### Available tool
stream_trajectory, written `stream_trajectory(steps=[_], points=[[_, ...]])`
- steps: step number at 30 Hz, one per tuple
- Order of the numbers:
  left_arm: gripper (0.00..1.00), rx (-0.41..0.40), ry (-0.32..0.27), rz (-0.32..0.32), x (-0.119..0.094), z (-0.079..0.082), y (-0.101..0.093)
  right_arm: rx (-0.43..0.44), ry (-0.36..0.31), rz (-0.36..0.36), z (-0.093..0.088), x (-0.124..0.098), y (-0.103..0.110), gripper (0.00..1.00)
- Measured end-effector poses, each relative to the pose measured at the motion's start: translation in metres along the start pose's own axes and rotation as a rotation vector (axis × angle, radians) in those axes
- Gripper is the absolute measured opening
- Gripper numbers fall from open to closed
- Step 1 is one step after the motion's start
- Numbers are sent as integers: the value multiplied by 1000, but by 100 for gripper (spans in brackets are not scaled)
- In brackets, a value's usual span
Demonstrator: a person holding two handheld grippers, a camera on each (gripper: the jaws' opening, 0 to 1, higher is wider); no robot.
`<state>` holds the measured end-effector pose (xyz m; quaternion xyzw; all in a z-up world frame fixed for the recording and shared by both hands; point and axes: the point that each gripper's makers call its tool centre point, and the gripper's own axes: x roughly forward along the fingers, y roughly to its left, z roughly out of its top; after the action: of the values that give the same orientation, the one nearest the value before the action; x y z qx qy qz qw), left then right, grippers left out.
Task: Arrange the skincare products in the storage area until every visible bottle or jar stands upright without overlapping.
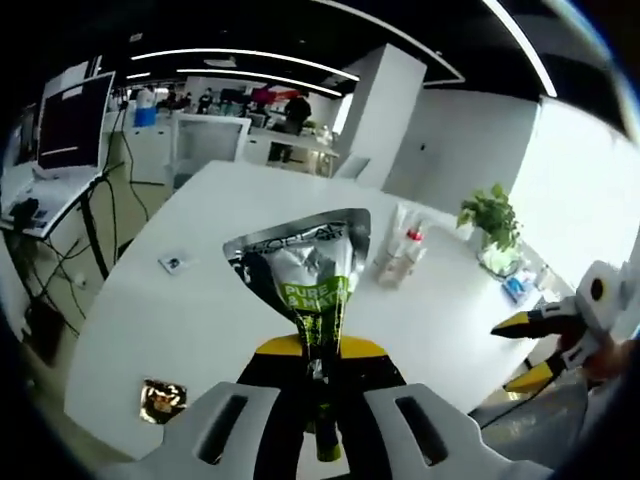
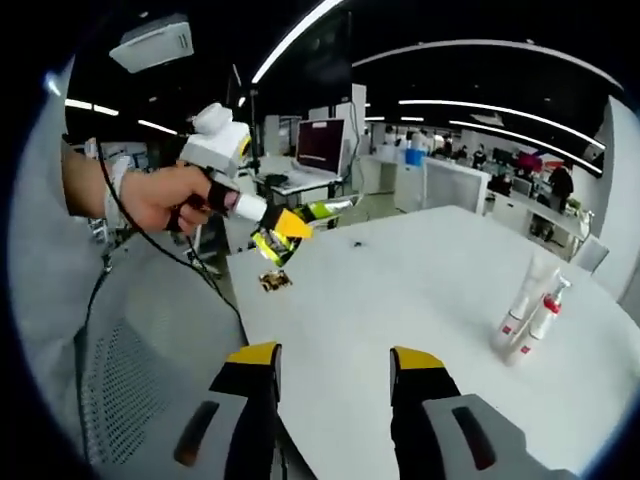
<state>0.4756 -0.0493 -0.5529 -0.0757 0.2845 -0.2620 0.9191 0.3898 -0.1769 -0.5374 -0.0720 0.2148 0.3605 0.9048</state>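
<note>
My left gripper (image 1: 320, 362) is shut on the lower end of a silver and green skincare tube (image 1: 308, 272), which hangs in the air above the white table (image 1: 200, 330). In the right gripper view a hand holds that left gripper (image 2: 275, 228) over the table's near corner, and the tube (image 2: 325, 209) points to the right. Two white bottles with red parts (image 1: 400, 255) stand close together on the far side, the same bottles (image 2: 530, 312) at the right edge. My right gripper (image 2: 335, 365) is open and holds nothing; it (image 1: 527, 350) hovers off the table's right side.
A small gold foil sachet (image 1: 162, 398) lies near the table edge, the same sachet (image 2: 275, 282) under the held tube. A small dark item (image 1: 172, 263) lies further in. A potted plant (image 1: 490, 215) stands at the far right. A grey mesh chair (image 2: 130, 340) sits beside the table.
</note>
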Motion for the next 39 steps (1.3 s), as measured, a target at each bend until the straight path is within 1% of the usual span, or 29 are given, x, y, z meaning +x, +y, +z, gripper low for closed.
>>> stream_trajectory(steps=[1, 4, 6, 7, 8, 10, 11, 13, 14, 16, 18, 21, 23, 29, 32, 35, 37, 39], points=[[6, -1, -1, -1, -3, -2, -1, -1, -22, 5, 8, 3, 1, 40], [6, -26, -5, -13, -9, -7, -6, -4, -48, 25, 22, 11, 6, 43], [6, -35, 2, -37, -12, -15, -16, 12, -70, 54, 31, 17, 11, 44], [6, -34, 2, -38, -12, -16, -17, 33, -83, 67, 36, 19, 12, 46], [6, -35, 4, -41, -13, -21, -20, 41, -90, 71, 39, 20, 13, 47], [6, -73, 4, -53, -15, -27, -24, 67, -127, 84, 49, 21, 13, 49], [6, -75, 3, -57, -15, -29, -26, 79, -138, 91, 53, 20, 14, 49], [6, -57, 22, -74, -16, -34, -33, 115, -161, 102, 59, 20, 13, 51], [6, -42, 24, -89, -17, -33, -37, 137, -172, 109, 61, 20, 13, 51], [6, -33, 1, -96, -18, -29, -40, 170, -180, 120, 63, 21, 12, 52], [6, -59, -19, -118, -17, -27, -42, 198, -182, 130, 62, 22, 12, 55], [6, -60, -14, -135, -17, -32, -47, 256, -177, 153, 62, 25, 15, 58], [6, -28, -2, -155, -18, -34, -53, 291, -194, 171, 66, 25, 16, 58], [6, -9, -13, -190, -21, -33, -61, 344, -198, 197, 66, 30, 17, 60], [6, -16, -22, -205, -23, -31, -62, 382, -193, 228, 64, 33, 26, 57], [6, -19, -29, -220, -24, -30, -64, 381, -185, 241, 62, 35, 32, 50], [6, -10, -37, -223, -24, -29, -65, 400, -182, 245, 61, 38, 33, 49], [6, 1, -54, -236, -25, -26, -68, 442, -180, 250, 60, 41, 32, 49]])
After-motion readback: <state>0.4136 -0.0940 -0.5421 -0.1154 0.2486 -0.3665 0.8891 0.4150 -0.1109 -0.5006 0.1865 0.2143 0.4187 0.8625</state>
